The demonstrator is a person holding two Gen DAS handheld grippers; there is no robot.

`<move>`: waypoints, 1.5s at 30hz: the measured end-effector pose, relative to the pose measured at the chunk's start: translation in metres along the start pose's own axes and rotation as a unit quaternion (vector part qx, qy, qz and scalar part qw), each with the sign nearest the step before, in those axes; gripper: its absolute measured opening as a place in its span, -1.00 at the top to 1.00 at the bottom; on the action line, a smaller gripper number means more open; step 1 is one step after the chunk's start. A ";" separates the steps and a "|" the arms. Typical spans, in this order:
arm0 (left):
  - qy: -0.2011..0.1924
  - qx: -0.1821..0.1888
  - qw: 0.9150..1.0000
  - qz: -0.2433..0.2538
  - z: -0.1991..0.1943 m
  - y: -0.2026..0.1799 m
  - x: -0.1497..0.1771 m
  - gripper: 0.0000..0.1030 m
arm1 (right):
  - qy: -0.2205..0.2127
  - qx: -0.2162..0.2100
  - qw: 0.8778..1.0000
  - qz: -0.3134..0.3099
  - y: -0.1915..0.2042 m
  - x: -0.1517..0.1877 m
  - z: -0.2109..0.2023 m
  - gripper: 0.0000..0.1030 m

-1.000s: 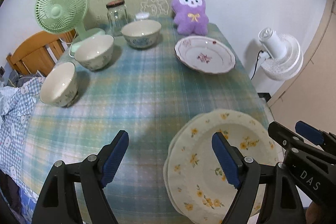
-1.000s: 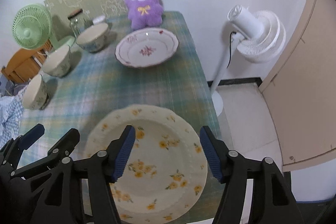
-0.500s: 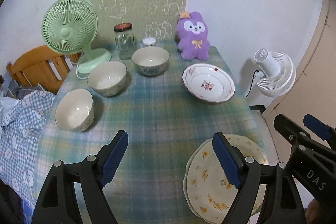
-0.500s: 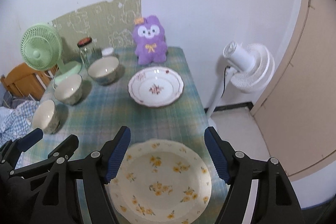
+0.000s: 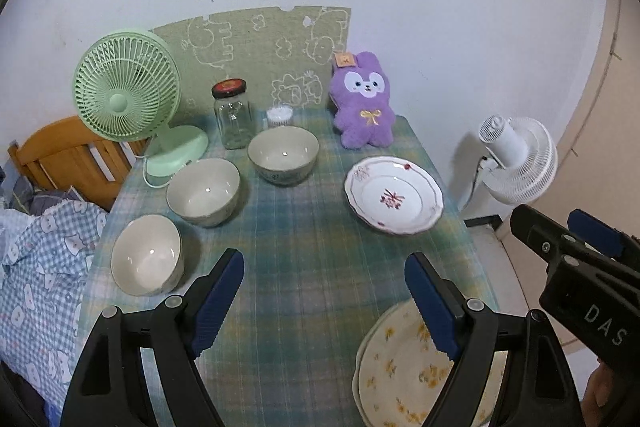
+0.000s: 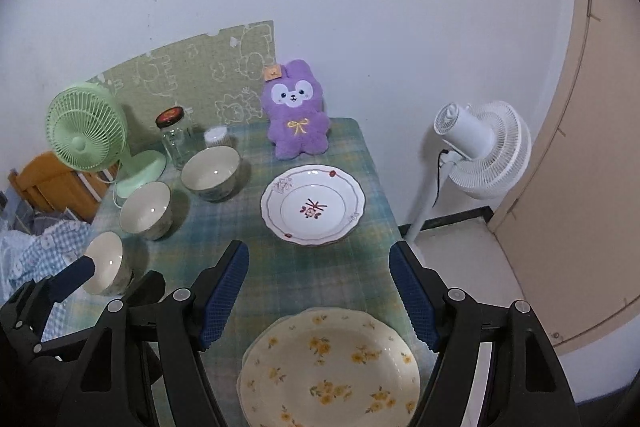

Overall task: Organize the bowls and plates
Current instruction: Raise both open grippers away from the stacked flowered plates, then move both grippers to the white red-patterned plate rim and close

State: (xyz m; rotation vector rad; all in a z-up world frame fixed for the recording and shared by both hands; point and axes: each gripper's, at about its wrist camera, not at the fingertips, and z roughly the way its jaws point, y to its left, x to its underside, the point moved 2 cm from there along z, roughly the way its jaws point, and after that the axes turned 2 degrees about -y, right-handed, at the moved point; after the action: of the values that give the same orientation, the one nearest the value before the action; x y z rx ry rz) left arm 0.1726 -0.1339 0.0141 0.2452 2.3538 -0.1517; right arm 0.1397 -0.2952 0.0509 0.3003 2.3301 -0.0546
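Note:
A stack of cream plates with yellow flowers (image 6: 332,367) lies at the table's near right corner, also in the left wrist view (image 5: 400,367). A white plate with a red flower (image 5: 394,195) (image 6: 313,205) lies further back on the right. Three cream bowls stand in a line on the left: near (image 5: 146,261) (image 6: 106,263), middle (image 5: 203,191) (image 6: 146,209), far (image 5: 283,155) (image 6: 211,173). My left gripper (image 5: 324,305) is open and empty, above the table's near middle. My right gripper (image 6: 320,301) is open and empty, above the yellow-flower plates.
At the back stand a green desk fan (image 5: 128,99), a glass jar with a dark lid (image 5: 233,121), a small white container (image 5: 279,115) and a purple plush rabbit (image 5: 364,107). A white floor fan (image 5: 516,159) stands right of the table. A wooden chair (image 5: 60,155) is at left.
Both grippers have risen and pulled back from the table. The yellow-flower plates now sit lower and smaller in view, and the whole table shows. Both stay open and empty.

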 end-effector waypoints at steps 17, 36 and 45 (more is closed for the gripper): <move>-0.006 -0.032 0.999 -0.031 0.055 -0.029 -0.047 -0.63 | -0.027 -0.048 0.998 -0.033 -0.029 -0.053 0.063 -0.47; 0.025 -0.073 0.996 -0.038 0.164 -0.061 -0.067 -0.44 | -0.010 -0.058 0.996 -0.063 -0.054 -0.078 0.181 -0.46; 0.047 -0.074 0.996 -0.034 0.216 -0.068 -0.057 -0.22 | 0.006 -0.057 0.996 -0.070 -0.057 -0.070 0.233 -0.37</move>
State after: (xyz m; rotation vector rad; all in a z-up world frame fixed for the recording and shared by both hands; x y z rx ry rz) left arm 0.3446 -0.2469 -0.0970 0.1019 2.4538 0.0010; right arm 0.3369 -0.3945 -0.0663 0.0797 2.3526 0.0123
